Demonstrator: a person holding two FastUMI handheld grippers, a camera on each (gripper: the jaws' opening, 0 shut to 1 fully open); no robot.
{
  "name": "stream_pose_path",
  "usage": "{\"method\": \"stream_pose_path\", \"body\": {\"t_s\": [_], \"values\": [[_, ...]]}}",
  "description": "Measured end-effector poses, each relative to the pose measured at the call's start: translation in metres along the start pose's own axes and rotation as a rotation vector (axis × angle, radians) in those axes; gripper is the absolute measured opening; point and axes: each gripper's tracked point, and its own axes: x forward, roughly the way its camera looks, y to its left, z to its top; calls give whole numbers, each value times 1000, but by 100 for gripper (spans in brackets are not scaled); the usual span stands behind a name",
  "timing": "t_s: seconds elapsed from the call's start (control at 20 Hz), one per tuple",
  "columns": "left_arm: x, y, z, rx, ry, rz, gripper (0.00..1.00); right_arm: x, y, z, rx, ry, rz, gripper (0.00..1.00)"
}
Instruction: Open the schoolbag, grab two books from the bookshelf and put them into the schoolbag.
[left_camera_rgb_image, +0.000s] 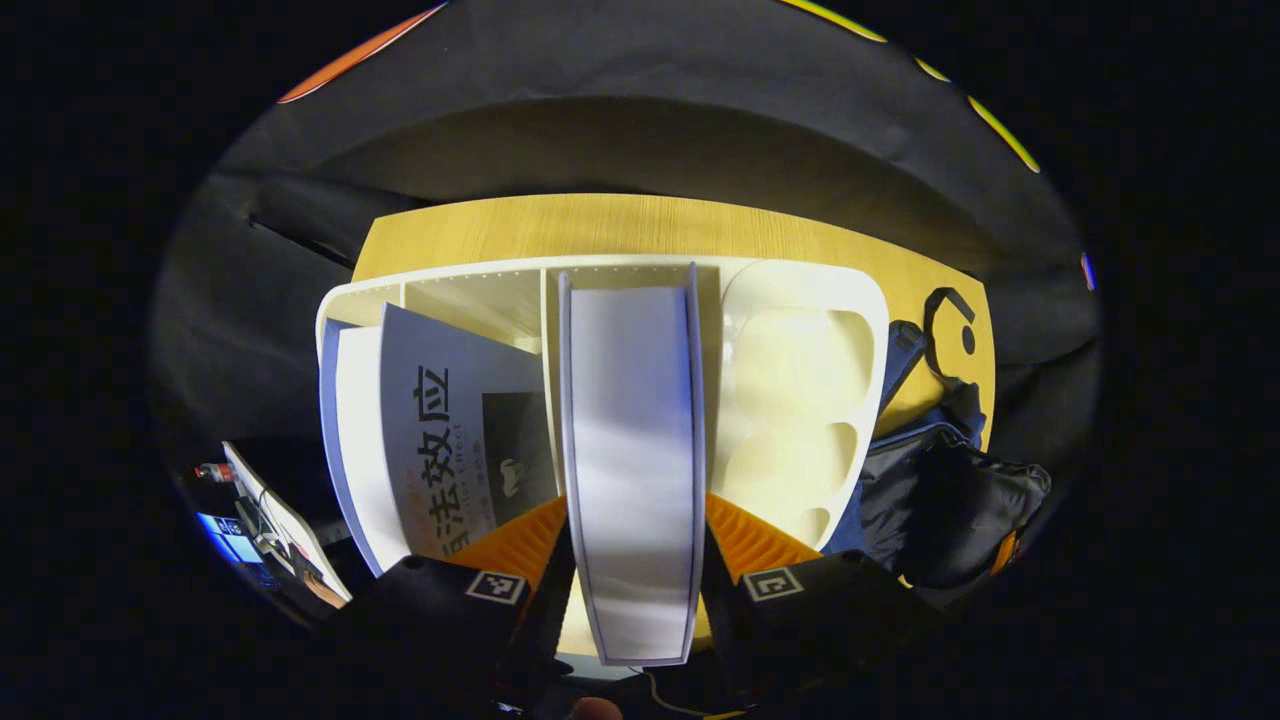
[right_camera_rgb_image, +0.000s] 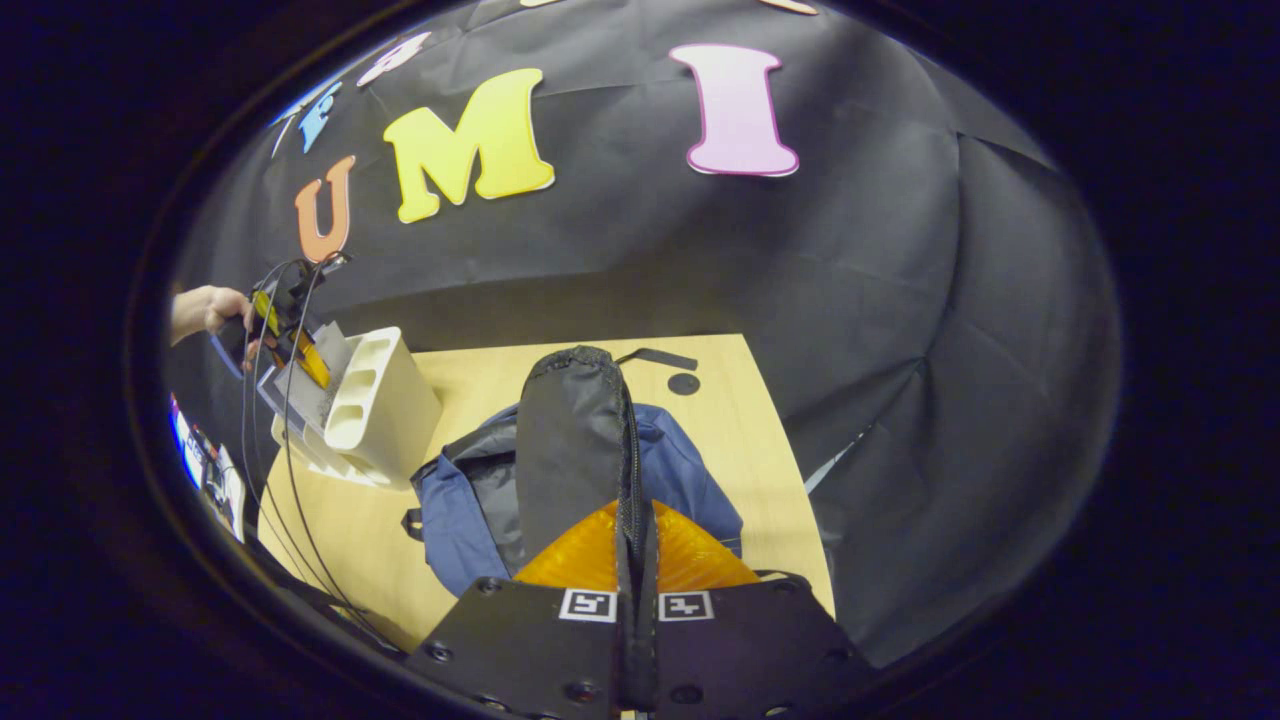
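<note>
With the schoolbag (right_camera_rgb_image: 690, 470) beside the bookshelf (left_camera_rgb_image: 800, 400) already open, the right gripper (right_camera_rgb_image: 637, 560) is clamping its flap (right_camera_rgb_image: 570, 450) while the left gripper (left_camera_rgb_image: 635, 560) is clamping the first book (left_camera_rgb_image: 632, 450), neither book packed yet.

Left gripper view: camera rides the left gripper (left_camera_rgb_image: 635, 560), set very close above the bookshelf (left_camera_rgb_image: 800, 400), facing down into its compartments toward the table's (left_camera_rgb_image: 600, 230) far edge, with the schoolbag (left_camera_rgb_image: 950, 500) at the frame's right.

Right gripper view: camera rides the right gripper (right_camera_rgb_image: 637, 560), set close over the schoolbag (right_camera_rgb_image: 580, 450), facing the table's (right_camera_rgb_image: 760, 440) far edge and the booth wall beyond.

Shared ground: bookshelf (right_camera_rgb_image: 375, 405), schoolbag and table. The right gripper view also takes in the left gripper (right_camera_rgb_image: 290, 345) and its hand (right_camera_rgb_image: 205, 310), farther off at frame left.
</note>
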Motion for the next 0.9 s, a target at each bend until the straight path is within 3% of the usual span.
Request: {"method": "stream_pose_path", "body": {"t_s": [0.05, 0.1, 0.15, 0.2, 0.25, 0.4, 0.85, 0.9], "values": [[1, 1, 1, 0, 1, 9, 53, 0, -1, -1, 1, -1, 1, 1], [1, -1, 0, -5, 5, 12, 54, 0, -1, -2, 3, 1, 2, 1], [0, -1, 0, -7, 9, 17, 49, 1, 0, -2, 6, 1, 4, 1], [0, -1, -2, -11, 15, 21, 53, 2, -1, -4, 6, 2, 5, 1], [-1, 0, -4, -16, 24, 29, 47, 2, -2, -4, 7, 2, 5, 1], [-19, 8, -15, -21, 28, 69, 46, 1, -2, -4, -5, -1, 4, 1], [-131, 3, -83, -9, -76, -51, 44, -2, 3, -4, -12, -13, 11, 1], [-141, 8, -94, -11, -92, -61, 41, -4, 4, -3, -12, -15, 12, 1]]}}
